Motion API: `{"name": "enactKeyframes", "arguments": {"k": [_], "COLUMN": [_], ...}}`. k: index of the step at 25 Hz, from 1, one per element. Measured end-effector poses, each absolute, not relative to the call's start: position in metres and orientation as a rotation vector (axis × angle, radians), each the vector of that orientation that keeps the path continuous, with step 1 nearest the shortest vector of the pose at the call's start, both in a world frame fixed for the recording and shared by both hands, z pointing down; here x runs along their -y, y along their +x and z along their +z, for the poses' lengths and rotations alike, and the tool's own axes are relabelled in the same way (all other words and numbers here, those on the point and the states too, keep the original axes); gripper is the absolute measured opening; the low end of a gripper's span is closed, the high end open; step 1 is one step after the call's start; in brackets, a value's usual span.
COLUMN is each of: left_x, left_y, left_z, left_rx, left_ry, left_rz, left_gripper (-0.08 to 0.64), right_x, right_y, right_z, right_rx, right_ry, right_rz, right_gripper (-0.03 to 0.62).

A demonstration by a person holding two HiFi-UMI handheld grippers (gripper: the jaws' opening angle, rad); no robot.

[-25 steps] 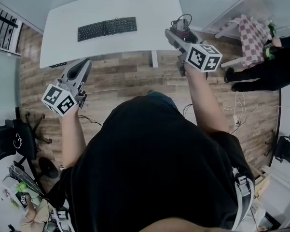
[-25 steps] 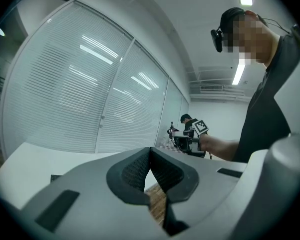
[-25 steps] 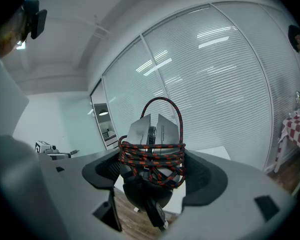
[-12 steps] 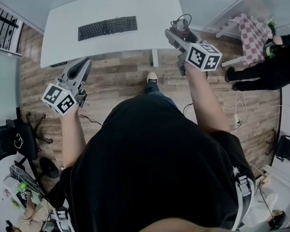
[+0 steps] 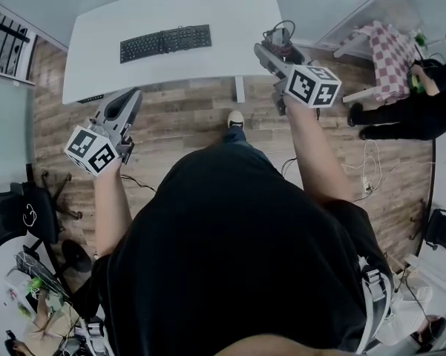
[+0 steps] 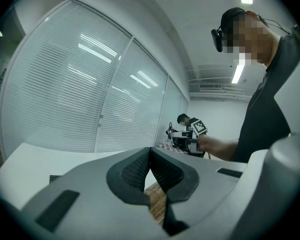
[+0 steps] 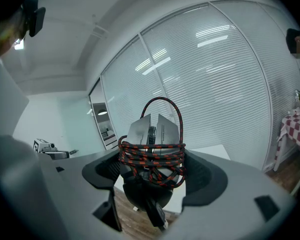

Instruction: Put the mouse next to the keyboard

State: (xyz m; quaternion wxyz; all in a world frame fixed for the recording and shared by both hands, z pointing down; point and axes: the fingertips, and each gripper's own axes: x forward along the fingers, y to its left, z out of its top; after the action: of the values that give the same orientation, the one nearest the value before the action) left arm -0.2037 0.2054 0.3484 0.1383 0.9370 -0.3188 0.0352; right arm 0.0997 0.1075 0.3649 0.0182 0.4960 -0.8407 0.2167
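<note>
In the head view almost nothing about the two tools differs from a second ago. The left gripper [image 5: 126, 99] still hangs at mid left over the wooden floor [image 5: 185, 124], and the right gripper [image 5: 273, 49] still sits at upper right, just off the right edge of the white tabletop [image 5: 230, 21]. The one new thing is a shoe [image 5: 236, 117] that has come into sight at the centre of the frame, below the tabletop's near edge. It reads as a step toward the tabletop. The keyboard [image 5: 165, 43] lies unmoved at upper left of the tabletop, well apart from the mouse [image 5: 279, 38], which rides at the tip of the right gripper.

In the left gripper view the jaws are pressed together with nothing between them. Blinds fill the background, and a strip of tabletop shows at lower left.

In the right gripper view the jaws are clamped on the mouse at the centre of the frame. Its red-and-black braided cable [image 7: 152, 159] is wound round the body, with one loop arching over the top and the plug end dangling below. The tabletop's edge shows behind it, to the right.

So the carry is under way but the placing is not. The mouse is secure and off the tabletop, and judging by the step, the approach has only just begun — the reach leftward to the keyboard's side is still to come
</note>
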Motion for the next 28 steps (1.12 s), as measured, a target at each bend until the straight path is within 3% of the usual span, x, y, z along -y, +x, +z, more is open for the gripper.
{"name": "enactKeyframes", "arguments": {"k": [28], "left_x": [-0.131], "left_y": [-0.162], "left_z": [0.363], "left_rx": [0.964], "left_ry": [2.660], "left_rz": [0.148], "left_gripper": [0.021], "right_x": [-0.019], "right_y": [0.133], "right_z": [0.386], "right_rx": [2.616], "right_ry": [1.477], "right_rz": [0.730], "right_gripper": [0.400]}}
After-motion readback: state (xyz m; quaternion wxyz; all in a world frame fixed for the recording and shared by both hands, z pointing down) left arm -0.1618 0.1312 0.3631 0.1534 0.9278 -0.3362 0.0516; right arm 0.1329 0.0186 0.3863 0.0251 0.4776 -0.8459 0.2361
